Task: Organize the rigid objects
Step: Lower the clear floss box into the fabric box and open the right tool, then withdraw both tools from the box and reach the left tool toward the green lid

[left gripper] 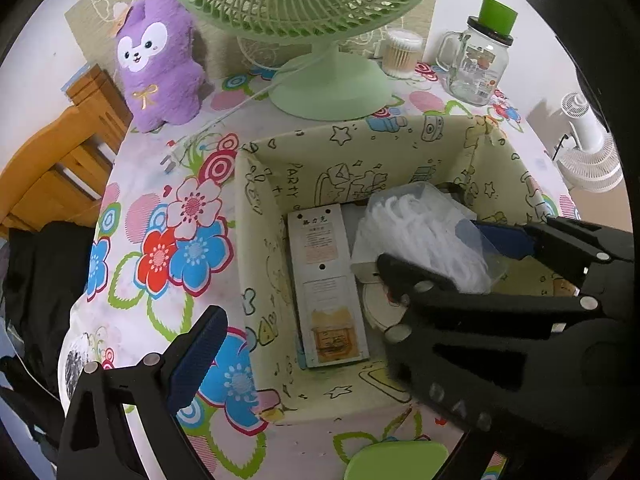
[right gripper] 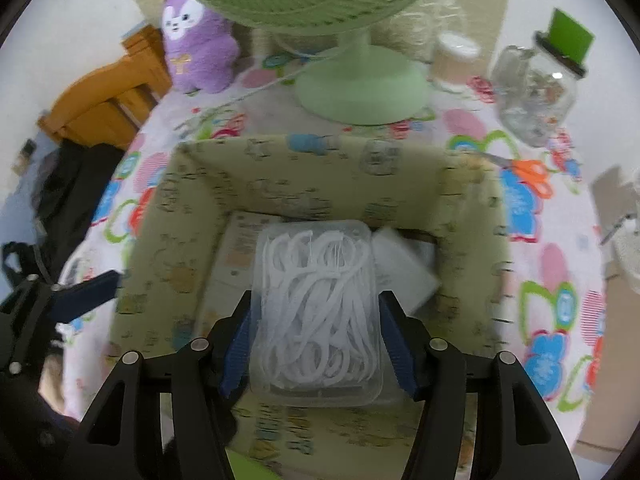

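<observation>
A cream cartoon-print storage box (left gripper: 360, 148) (right gripper: 320, 168) stands open on the floral table. My right gripper (right gripper: 316, 344) is shut on a clear plastic box of white floss picks (right gripper: 316, 300) and holds it inside the storage box; both show in the left wrist view, the gripper (left gripper: 460, 252) and the floss box (left gripper: 420, 232). A flat white card package (left gripper: 328, 284) and a round white item (left gripper: 380, 304) lie on the box floor. My left gripper (left gripper: 340, 344) is open, with one finger outside the box's left wall.
A green desk fan (left gripper: 320, 40) stands behind the box, its cord and plug (left gripper: 172, 156) to the left. A purple plush (left gripper: 160, 60), a glass jar with green lid (left gripper: 480, 60), a cotton swab tub (left gripper: 400, 52) and orange scissors (right gripper: 528, 172) sit around. A wooden chair (left gripper: 60, 152) is left.
</observation>
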### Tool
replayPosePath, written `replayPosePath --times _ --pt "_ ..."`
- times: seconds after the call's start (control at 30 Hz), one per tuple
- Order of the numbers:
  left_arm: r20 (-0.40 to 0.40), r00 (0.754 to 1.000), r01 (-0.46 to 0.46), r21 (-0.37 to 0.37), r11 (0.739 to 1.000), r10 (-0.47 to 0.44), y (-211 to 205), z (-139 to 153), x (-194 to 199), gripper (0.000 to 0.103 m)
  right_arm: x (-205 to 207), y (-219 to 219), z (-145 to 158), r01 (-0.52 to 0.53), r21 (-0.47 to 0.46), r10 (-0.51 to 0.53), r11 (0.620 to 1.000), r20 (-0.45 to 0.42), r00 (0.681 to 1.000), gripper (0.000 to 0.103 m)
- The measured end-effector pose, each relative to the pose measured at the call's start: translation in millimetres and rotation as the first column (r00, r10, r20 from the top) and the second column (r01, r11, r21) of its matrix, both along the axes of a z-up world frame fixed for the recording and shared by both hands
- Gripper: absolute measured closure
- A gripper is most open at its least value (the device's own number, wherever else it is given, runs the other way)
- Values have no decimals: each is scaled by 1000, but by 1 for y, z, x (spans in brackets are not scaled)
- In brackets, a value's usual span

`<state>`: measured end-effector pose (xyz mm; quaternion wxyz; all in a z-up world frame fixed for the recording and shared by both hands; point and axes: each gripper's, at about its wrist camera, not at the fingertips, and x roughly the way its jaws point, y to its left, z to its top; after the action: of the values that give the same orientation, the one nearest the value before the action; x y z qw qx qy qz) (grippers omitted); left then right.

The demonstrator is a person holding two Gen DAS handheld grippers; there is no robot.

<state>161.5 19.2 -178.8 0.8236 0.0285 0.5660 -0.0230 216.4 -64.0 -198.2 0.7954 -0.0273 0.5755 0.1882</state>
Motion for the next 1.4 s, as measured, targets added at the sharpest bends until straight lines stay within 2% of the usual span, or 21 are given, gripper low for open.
replayPosePath --times 0.03,0.07,0.2,0.43,1.17,1.4 --pt "-1 1000 -1 0 1000 1 0 0 0 4 0 2 0 -1 7 1 1000 -6 1000 26" --pt "-1 1000 0 2 1000 0 0 0 -1 4 -1 3 1 -1 13 1 1000 -3 1000 22" --pt "2 1000 3 3 1000 -3 0 2 -4 4 -6 5 6 -8 9 8 1000 14 1000 15" --pt "28 999 23 -12 1000 -22 -5 13 -13 4 -16 -10 18 37 -14 -37 999 31 999 12" --pt "97 992 81 -46 996 -76 -12 47 -57 4 -74 -35 64 145 -46 -138 988 121 983 12" --pt "121 989 95 -67 993 -86 -13 58 -72 4 -93 -41 77 176 -39 -169 984 149 974 8"
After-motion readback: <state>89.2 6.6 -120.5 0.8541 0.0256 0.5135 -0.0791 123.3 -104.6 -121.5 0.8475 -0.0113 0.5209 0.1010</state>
